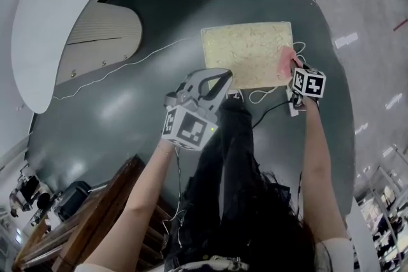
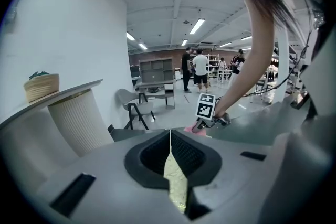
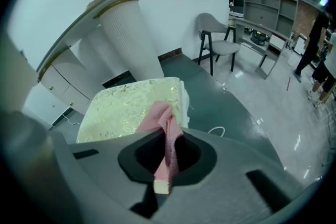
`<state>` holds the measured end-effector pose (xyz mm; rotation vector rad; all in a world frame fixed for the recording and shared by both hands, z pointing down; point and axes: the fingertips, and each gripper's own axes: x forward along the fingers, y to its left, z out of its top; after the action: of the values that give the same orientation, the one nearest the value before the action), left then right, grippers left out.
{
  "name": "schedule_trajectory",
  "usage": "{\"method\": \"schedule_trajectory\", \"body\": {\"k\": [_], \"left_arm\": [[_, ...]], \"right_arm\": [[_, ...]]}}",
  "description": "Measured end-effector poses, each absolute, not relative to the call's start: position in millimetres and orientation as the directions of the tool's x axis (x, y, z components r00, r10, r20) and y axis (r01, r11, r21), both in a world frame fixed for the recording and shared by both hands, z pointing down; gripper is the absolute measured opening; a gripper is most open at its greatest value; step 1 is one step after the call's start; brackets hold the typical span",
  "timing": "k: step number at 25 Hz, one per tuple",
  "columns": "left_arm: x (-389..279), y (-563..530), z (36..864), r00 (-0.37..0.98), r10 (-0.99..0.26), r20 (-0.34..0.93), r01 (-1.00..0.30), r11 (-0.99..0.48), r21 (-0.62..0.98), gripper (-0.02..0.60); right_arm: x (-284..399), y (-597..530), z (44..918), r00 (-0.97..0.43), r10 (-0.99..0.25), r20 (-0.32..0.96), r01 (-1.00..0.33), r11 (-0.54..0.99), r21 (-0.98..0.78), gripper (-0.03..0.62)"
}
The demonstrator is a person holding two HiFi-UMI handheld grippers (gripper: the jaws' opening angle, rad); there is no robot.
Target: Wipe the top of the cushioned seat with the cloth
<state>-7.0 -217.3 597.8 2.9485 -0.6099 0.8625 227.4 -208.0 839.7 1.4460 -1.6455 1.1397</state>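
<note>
Clamped on the pink cloth [image 1: 284,63], the right hand-held gripper [image 1: 294,76] sat at the right-hand short edge of the cushioned seat [image 1: 245,51], which lay flat on the dark floor [image 1: 127,111] in front of the person. In the right gripper view the jaws were closed on a bunched fold of the cloth. Its free end stood up past the tips and touched the seat's near corner.

From that gripper the pale yellow patterned top spread away ahead and to its left, and none of it lay to its right. In the head view the seat's long axis ran side to side. The stretch to be wiped therefore reached from the cloth toward the left hand-held gripper [image 1: 214,81], which was at the seat's front left corner. That gripper's jaws were drawn together to a slit with a thin strip of the same yellow cover between them. It seemed to be pinching the seat's edge, probably to steady it.

By this layout the right arm looked placed to do the wiping, with the cloth at the seat, at one end of the long axis. A stroke would need to run leftward along the long side, toward the left hand-held gripper. The cloth would probably need laying flatter on the top, since only its tip met the corner.
</note>
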Motion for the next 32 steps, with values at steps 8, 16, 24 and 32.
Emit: {"method": "schedule_trajectory", "body": {"k": [8,16,24,32], "left_arm": [[-2.7,-218.8,604.2,0.768,-0.37,0.522,-0.366,-0.923,-0.116,0.007],[-35.7,-212.6,595.7,0.737,-0.427,0.523,-0.422,-0.896,-0.138,0.006],[-77.5,-188.6,600.7,0.687,-0.472,0.552,-0.484,-0.864,-0.136,0.008],[-105.7,-176.7,601.2,0.652,-0.503,0.568,-0.529,-0.838,-0.135,0.006]], "right_arm": [[243.3,-199.8,834.5,-0.154,-0.412,0.898,-0.985,-0.006,-0.171,0.012],[162.6,-197.5,800.8,-0.292,-0.477,0.829,-0.955,0.102,-0.277,0.012],[31.0,-177.1,809.9,-0.466,-0.376,0.801,-0.876,0.32,-0.36,0.012],[-61.5,-161.4,824.6,-0.549,-0.287,0.785,-0.816,0.388,-0.429,0.012]]}}
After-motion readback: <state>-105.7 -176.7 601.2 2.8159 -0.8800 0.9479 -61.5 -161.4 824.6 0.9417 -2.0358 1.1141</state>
